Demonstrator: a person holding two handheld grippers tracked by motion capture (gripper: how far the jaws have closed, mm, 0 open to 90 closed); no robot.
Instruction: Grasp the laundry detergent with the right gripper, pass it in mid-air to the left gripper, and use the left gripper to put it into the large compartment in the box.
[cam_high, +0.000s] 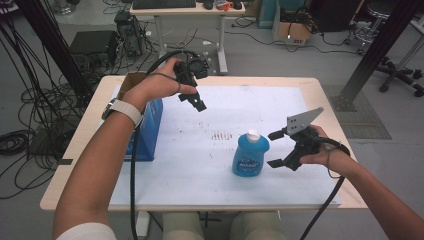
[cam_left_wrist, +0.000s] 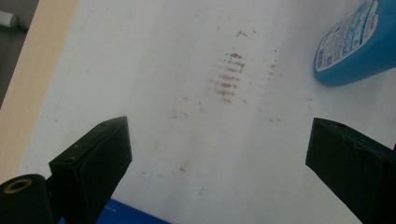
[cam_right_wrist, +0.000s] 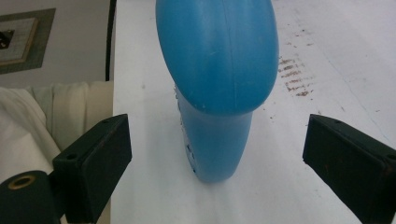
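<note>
A blue bottle (cam_high: 251, 155) with a white cap stands upright on the white sheet (cam_high: 220, 115) near the table's front middle. My right gripper (cam_high: 276, 149) is just to its right, open, jaws apart and pointing at it without touching. In the right gripper view the blue bottle (cam_right_wrist: 215, 93) stands close ahead, between the lines of the two jaws. My left gripper (cam_high: 196, 102) is held above the back left of the sheet, open and empty. The left gripper view looks down on the sheet, with the blue bottle (cam_left_wrist: 355, 44) at the upper right.
A blue box (cam_high: 149, 130) with a cardboard flap stands at the sheet's left edge, under my left forearm. Brown smudges (cam_high: 222, 135) mark the sheet's middle. The wooden table (cam_high: 325, 92) borders the sheet. Cables, a desk and chairs stand on the floor beyond.
</note>
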